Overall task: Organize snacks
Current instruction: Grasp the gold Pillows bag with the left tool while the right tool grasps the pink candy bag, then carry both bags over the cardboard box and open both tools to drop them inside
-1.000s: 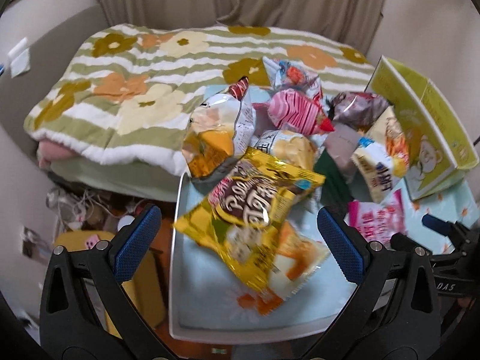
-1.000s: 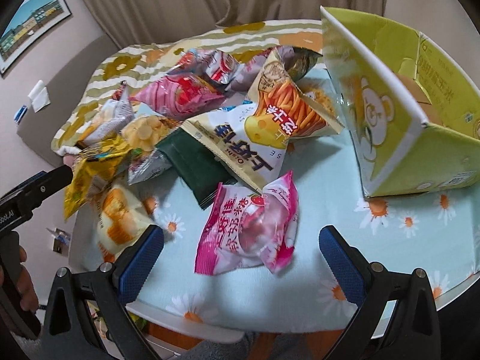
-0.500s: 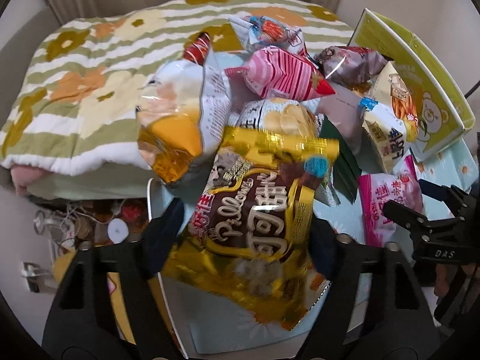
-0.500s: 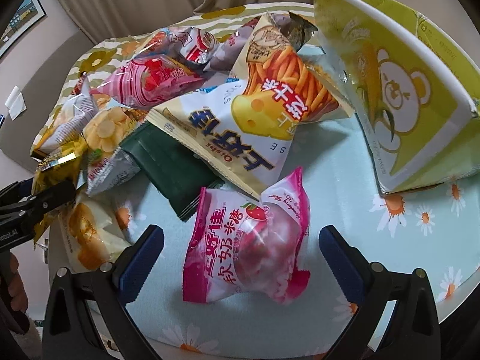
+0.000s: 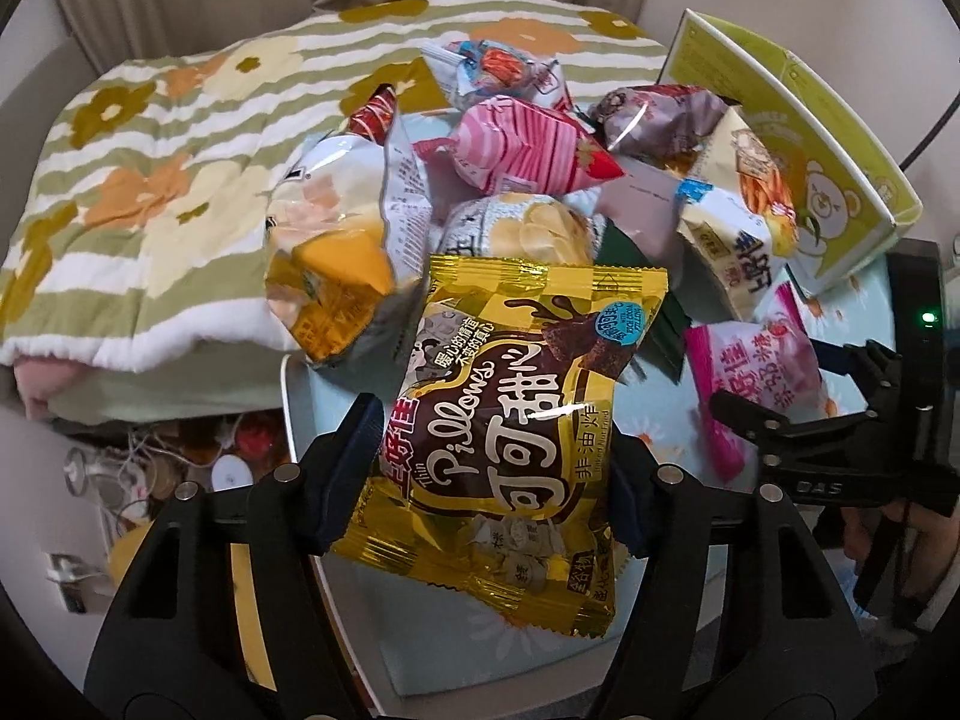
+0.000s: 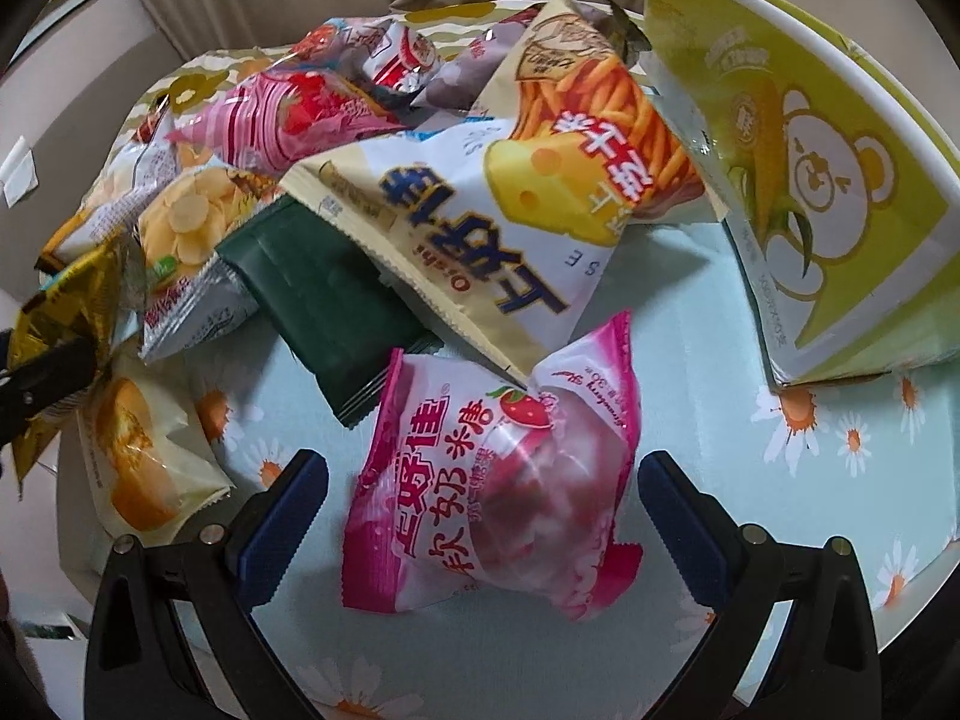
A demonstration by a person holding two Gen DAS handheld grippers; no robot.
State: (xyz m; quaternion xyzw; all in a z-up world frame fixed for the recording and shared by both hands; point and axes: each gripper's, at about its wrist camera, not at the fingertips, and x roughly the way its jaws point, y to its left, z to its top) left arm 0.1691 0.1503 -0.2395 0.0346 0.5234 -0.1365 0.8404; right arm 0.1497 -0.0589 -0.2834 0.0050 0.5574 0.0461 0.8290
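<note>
Left gripper [image 5: 486,480] has its jaws pinched on the gold cocoa-pillows bag [image 5: 516,414], gripping both side edges low on the pack, so the bag stands face-up toward the camera and looks lifted clear of the heap. Side grip makes sense: the sealed edges are flat, the middle is puffed with air.

Right gripper [image 6: 480,516] has its jaws spread wide, straddling the pink strawberry candy bag [image 6: 498,486]. Pads not touching it yet. The bag lies flat on the daisy tablecloth [image 6: 720,360], on the near side of the yellow-green bear box [image 6: 840,180] and apart from it.

Rest of the snacks are heaped to the left of the bear box: cheese-stick bag [image 6: 498,228] leaning across a dark green pack [image 6: 324,294], pink striped bag [image 6: 282,120] behind. The box stands with its opening up (likely the destination, my guess).

Judgement: early in the task, most bags are still loose. Next move for the right side is closing on the pink bag; it is slippery and soft, so it may squirm out.
</note>
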